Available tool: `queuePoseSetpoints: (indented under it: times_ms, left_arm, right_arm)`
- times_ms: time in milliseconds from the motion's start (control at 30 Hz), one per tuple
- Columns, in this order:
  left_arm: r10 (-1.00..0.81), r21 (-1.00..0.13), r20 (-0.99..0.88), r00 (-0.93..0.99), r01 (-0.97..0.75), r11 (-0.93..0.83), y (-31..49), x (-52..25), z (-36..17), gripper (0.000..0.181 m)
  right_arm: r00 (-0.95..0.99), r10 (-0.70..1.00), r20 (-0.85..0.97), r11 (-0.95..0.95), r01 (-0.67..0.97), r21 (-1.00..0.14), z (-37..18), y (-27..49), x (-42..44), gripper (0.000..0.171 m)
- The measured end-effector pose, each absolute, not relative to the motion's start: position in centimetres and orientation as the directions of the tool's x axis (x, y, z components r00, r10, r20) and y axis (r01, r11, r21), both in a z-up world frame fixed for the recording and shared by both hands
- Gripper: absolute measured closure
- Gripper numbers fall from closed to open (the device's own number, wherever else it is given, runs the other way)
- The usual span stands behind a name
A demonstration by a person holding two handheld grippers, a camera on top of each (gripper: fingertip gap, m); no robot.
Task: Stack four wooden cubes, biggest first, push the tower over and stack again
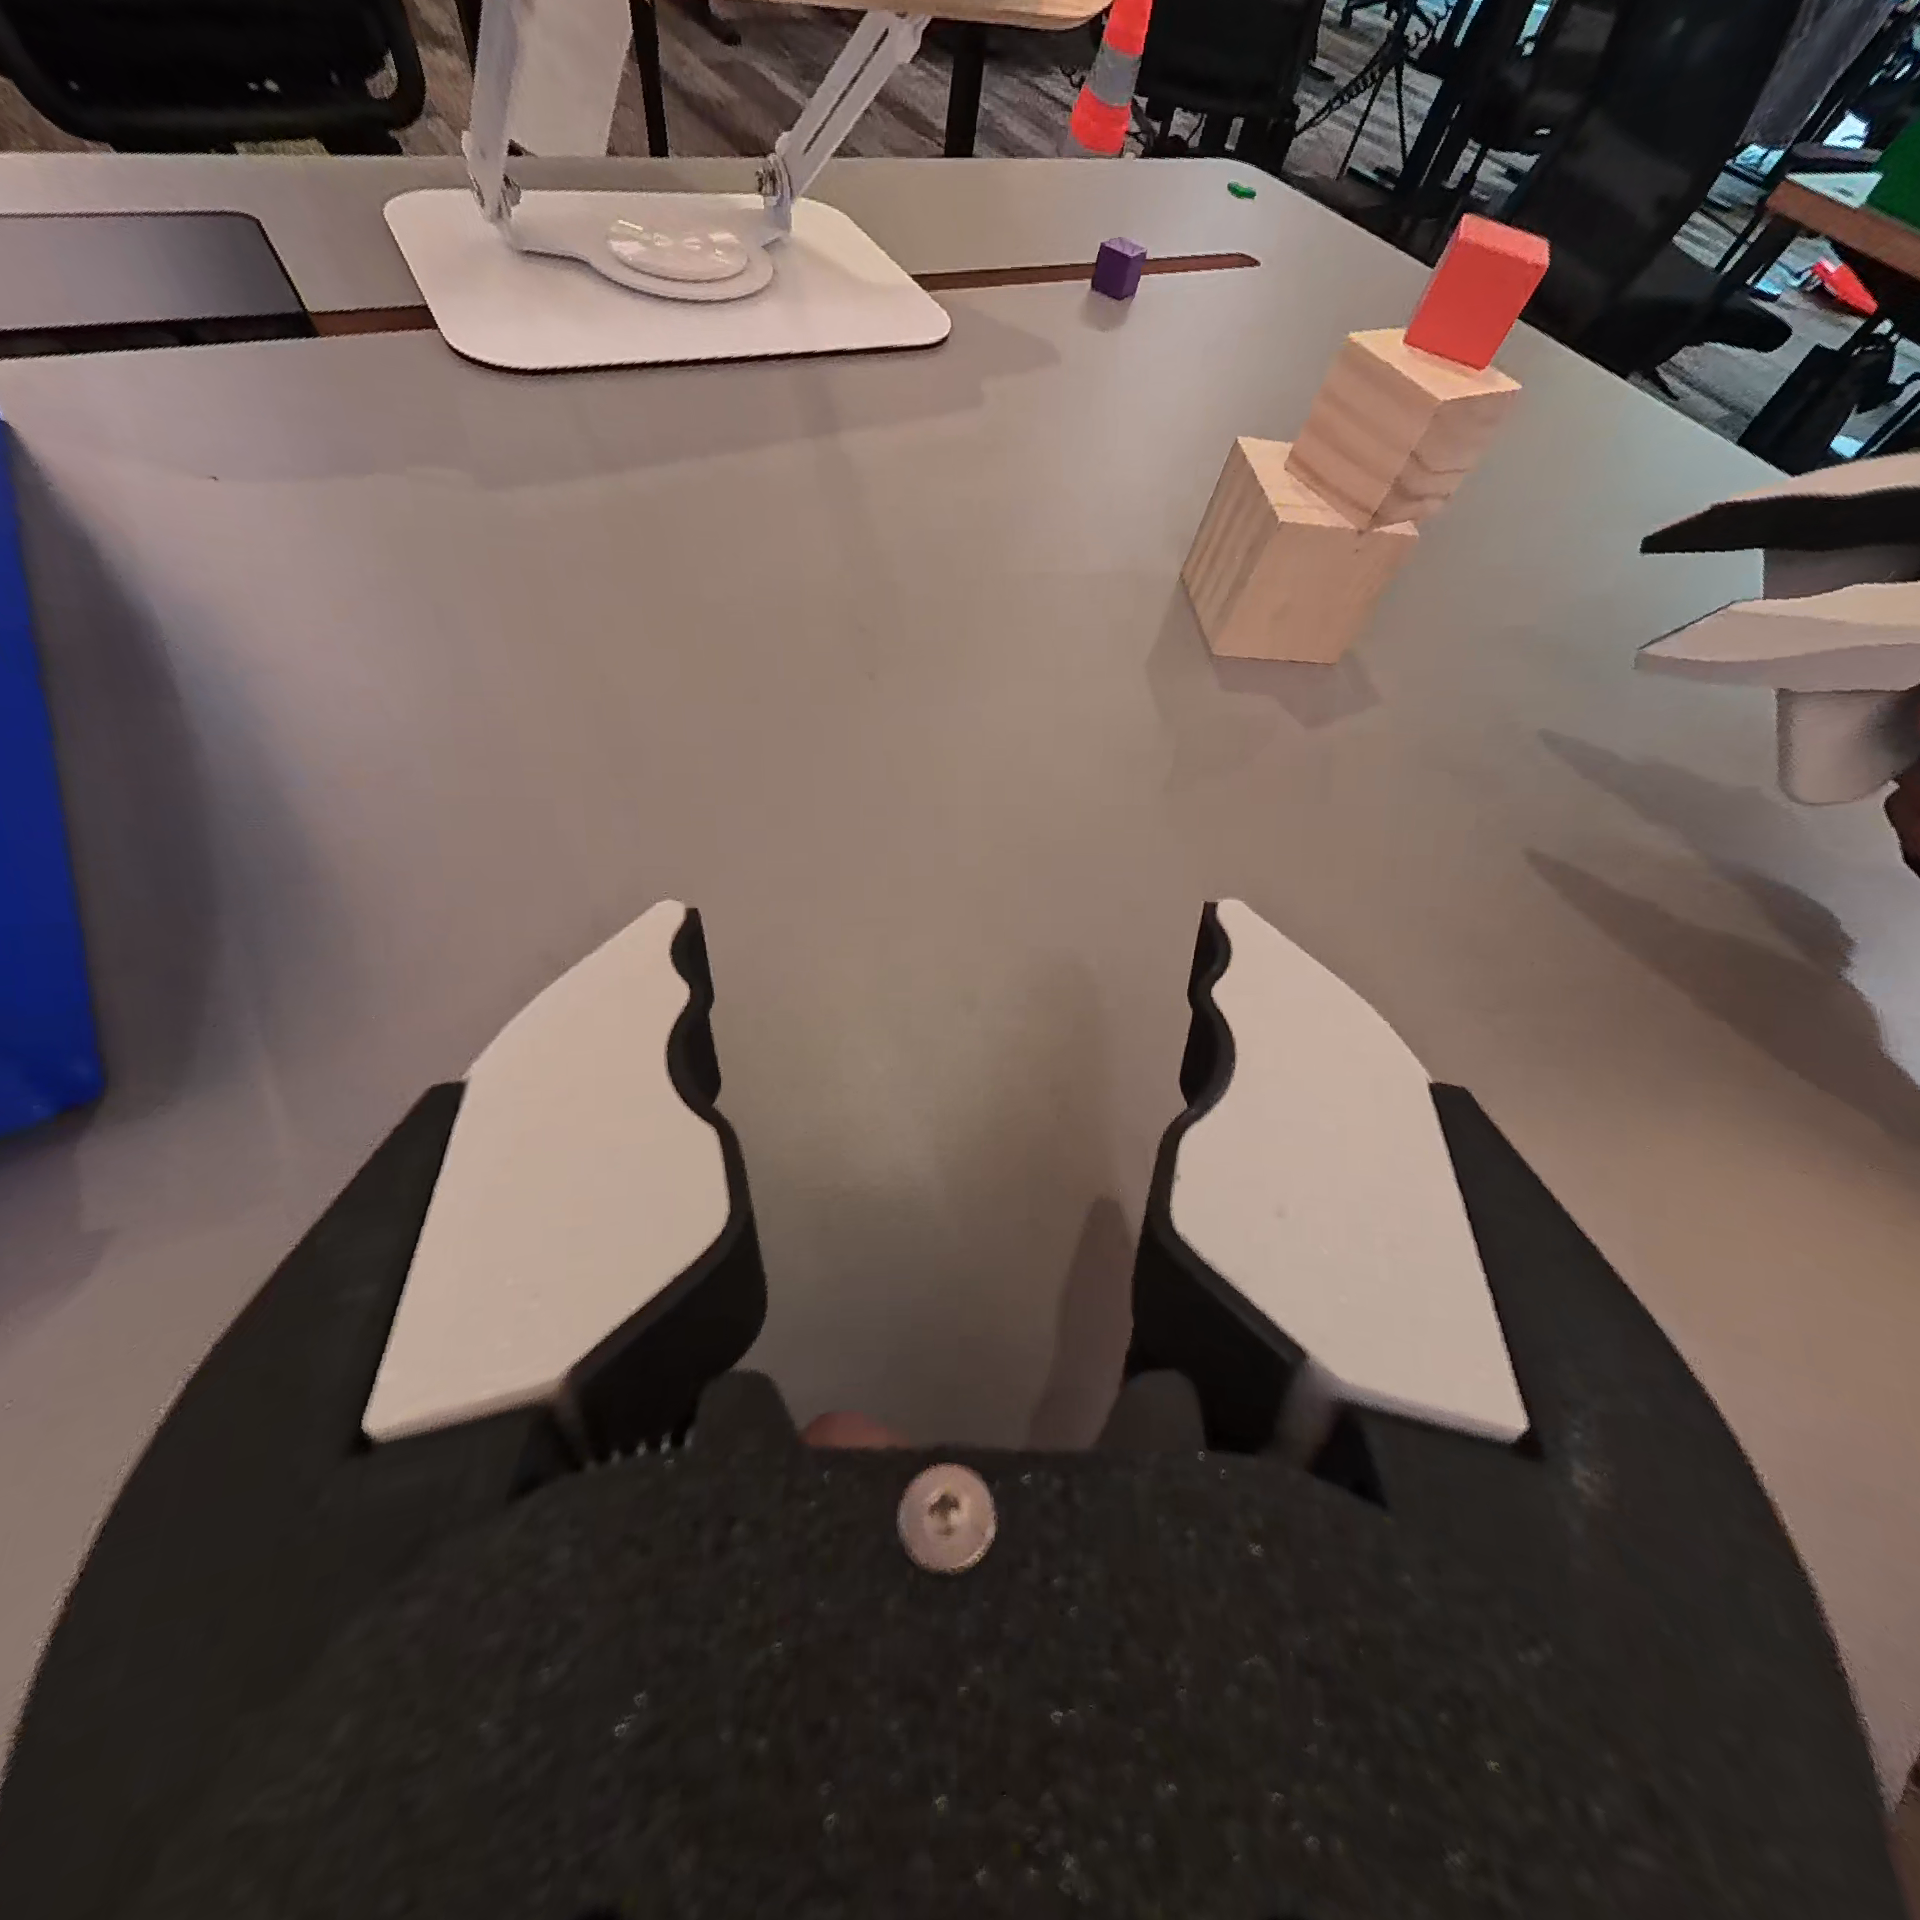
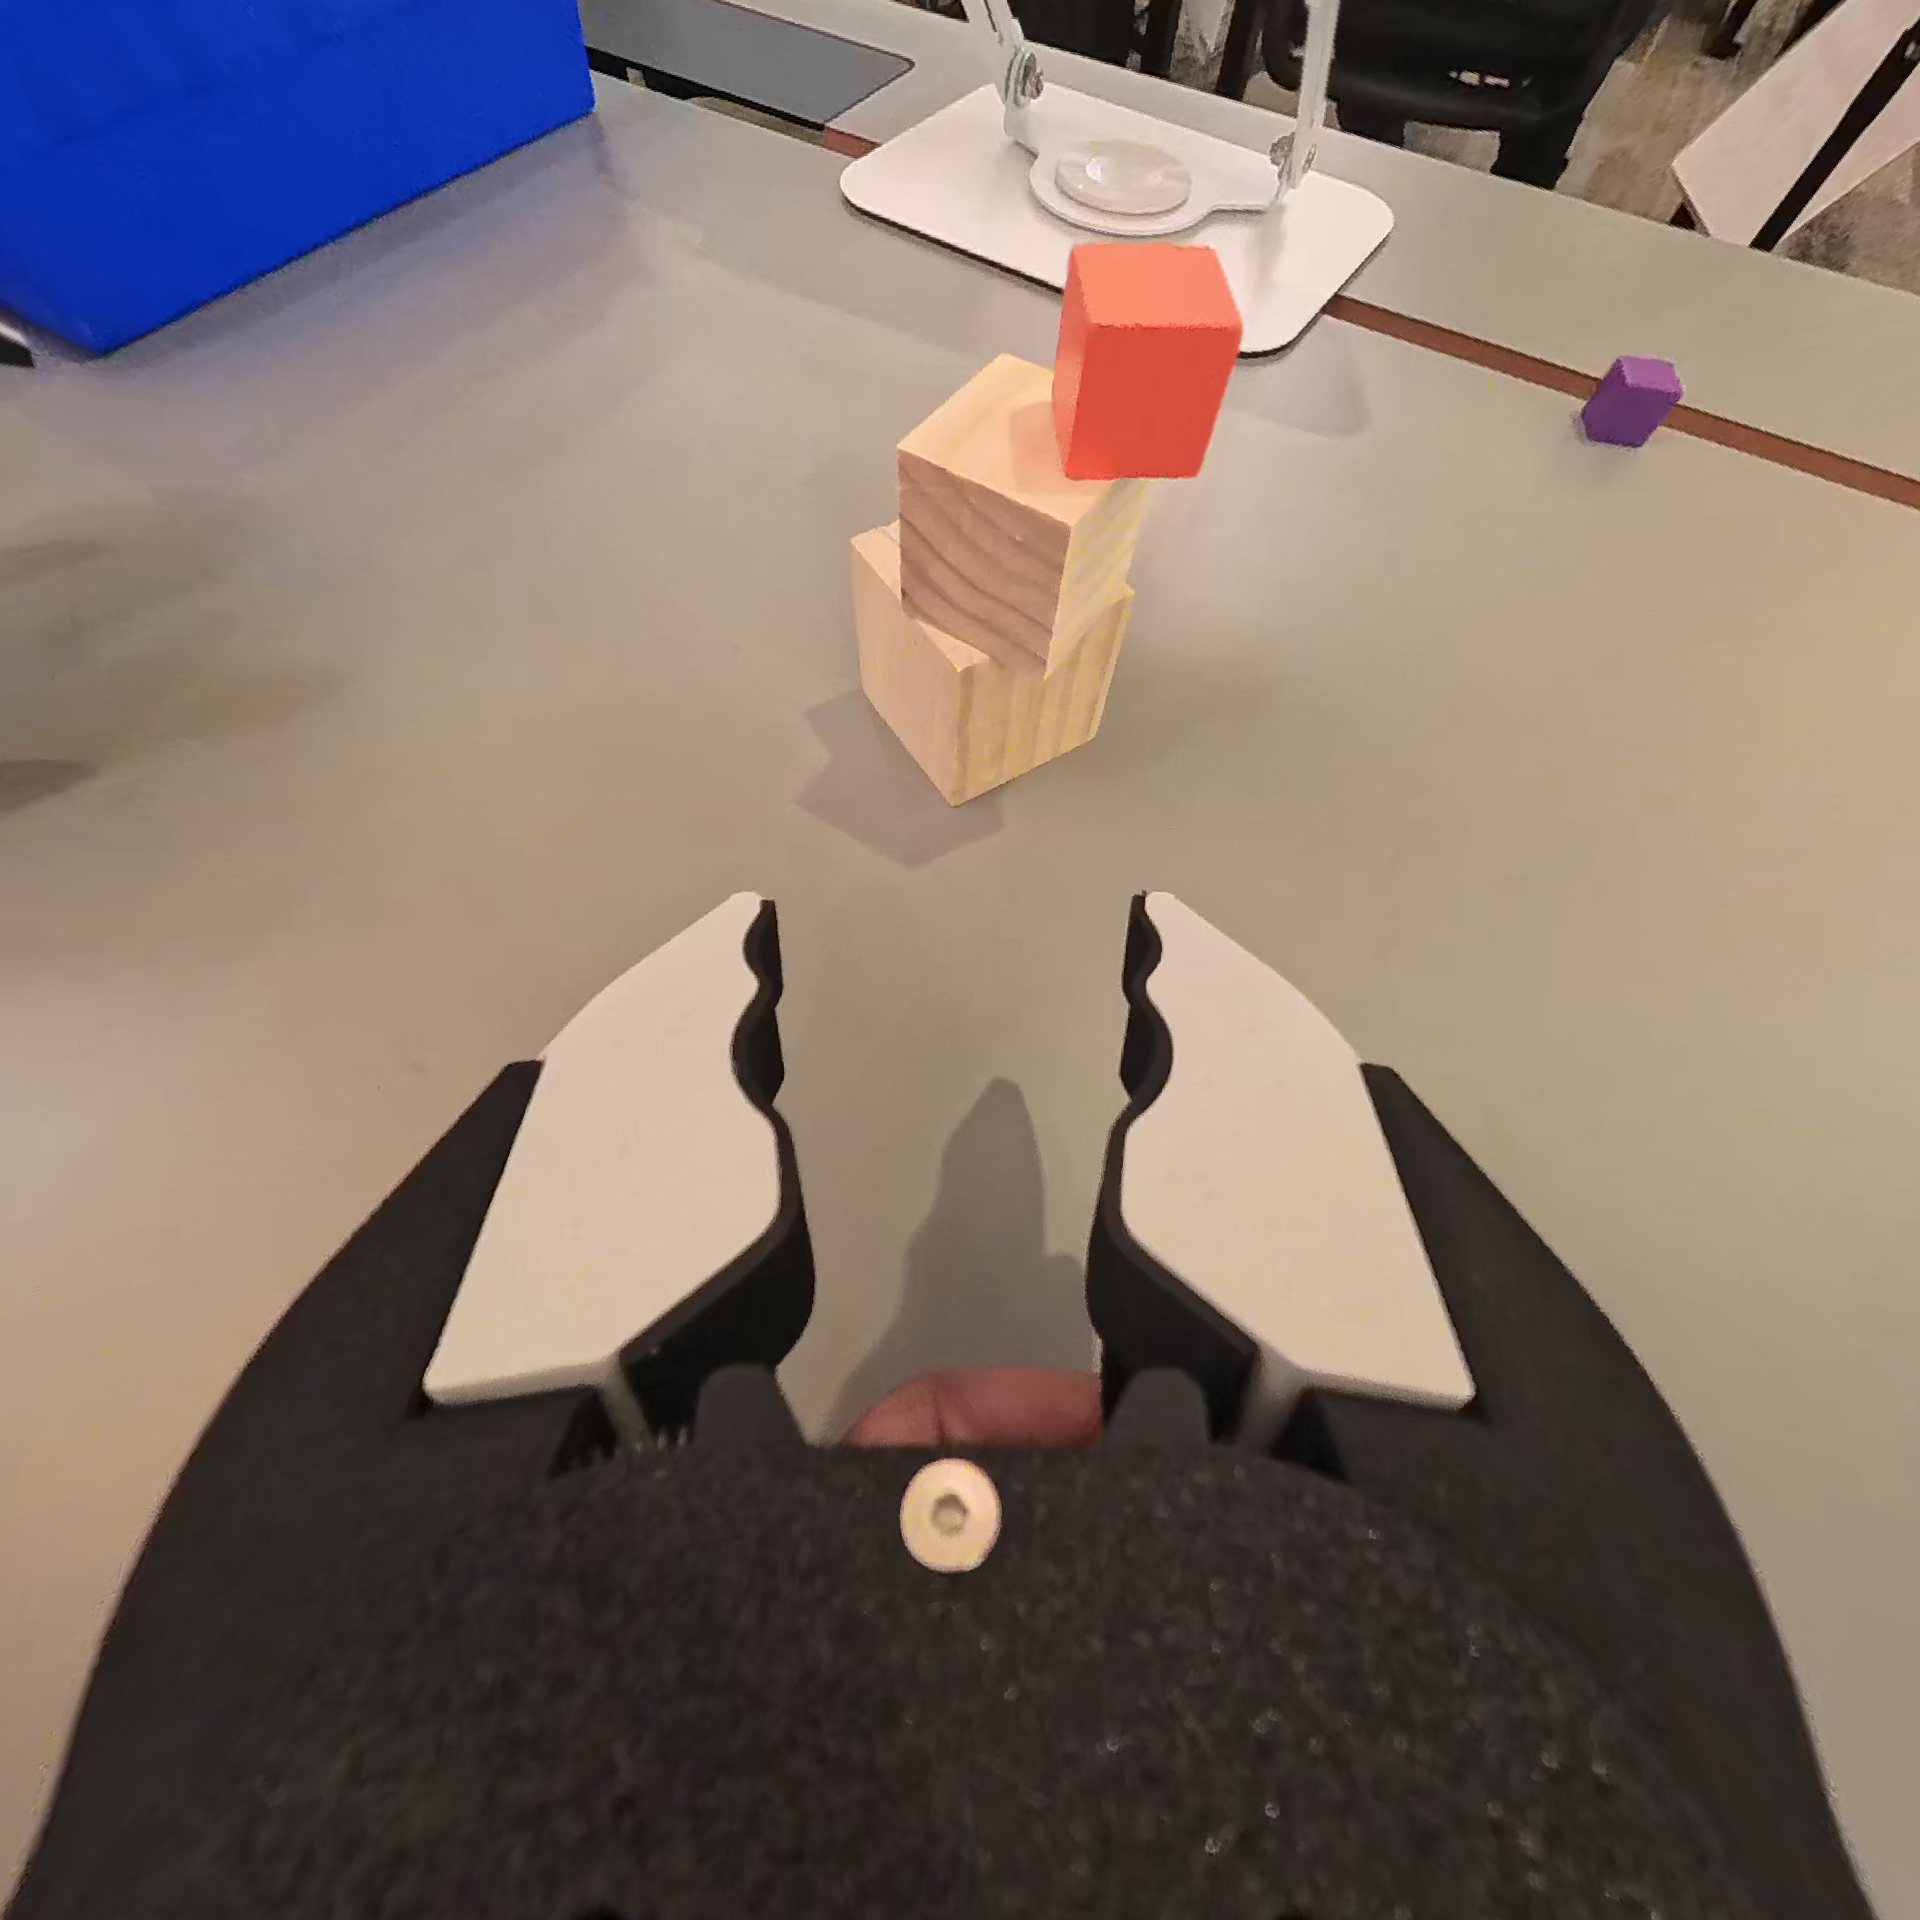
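Observation:
A tower of three cubes stands on the grey table [image 2: 1455, 831]: a large pale wooden cube [image 2: 987, 707] at the bottom, a medium pale wooden cube [image 2: 997, 551] on it, and a red cube [image 2: 1143, 364] on top, set toward one edge. The tower also shows in the left wrist view, with the large cube [image 1: 1288, 571], medium cube [image 1: 1382, 436] and red cube [image 1: 1475, 291]. A small purple cube [image 2: 1629, 401] lies apart on the table, also in the left wrist view [image 1: 1118, 268]. My right gripper [image 2: 951, 914] is open and empty, short of the tower. My left gripper [image 1: 945, 925] is open and empty, left of the tower.
A white stand on a flat white base [image 1: 665, 281] stands at the back of the table. A blue box [image 2: 260, 135] sits at the left, also in the left wrist view [image 1: 42, 831]. A dark slot [image 1: 1143, 272] runs across the table's back. Chairs and an orange cone [image 1: 1112, 83] stand beyond it.

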State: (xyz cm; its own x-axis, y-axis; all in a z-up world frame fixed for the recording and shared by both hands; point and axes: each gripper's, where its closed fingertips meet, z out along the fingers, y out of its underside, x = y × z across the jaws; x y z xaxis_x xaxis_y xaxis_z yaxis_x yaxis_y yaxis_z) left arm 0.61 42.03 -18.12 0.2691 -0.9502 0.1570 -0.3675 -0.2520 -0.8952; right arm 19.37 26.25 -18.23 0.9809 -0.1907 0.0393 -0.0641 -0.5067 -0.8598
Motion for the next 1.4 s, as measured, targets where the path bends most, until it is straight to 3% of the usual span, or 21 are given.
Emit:
queuePoseSetpoints:
  times_ms: [733, 867, 933, 1400]
  left_arm:
    - [-0.942, -0.856, 0.166, 0.291, -0.432, -0.285, 42.0, 0.4, -19.5, 0.107]
    - [-0.943, -0.852, 0.164, 0.289, -0.440, -0.283, 41.9, 0.4, -19.6, 0.108]
    - [-0.943, -0.851, 0.168, 0.289, -0.439, -0.286, 41.9, 0.4, -19.6, 0.108]
    - [-0.946, -0.849, 0.162, 0.282, -0.449, -0.279, 41.8, 0.5, -19.7, 0.107]
  right_arm:
    - [0.983, -0.174, 0.055, -0.537, -0.048, -0.842, -18.4, 26.5, 20.3, 0.114]
    - [0.989, -0.135, 0.063, -0.543, -0.020, -0.840, -18.2, 26.4, 20.3, 0.148]
    - [0.989, -0.126, 0.071, -0.541, -0.009, -0.841, -18.0, 26.4, 20.4, 0.156]
    - [0.985, -0.160, 0.071, -0.537, -0.027, -0.843, -17.7, 26.2, 21.2, 0.138]
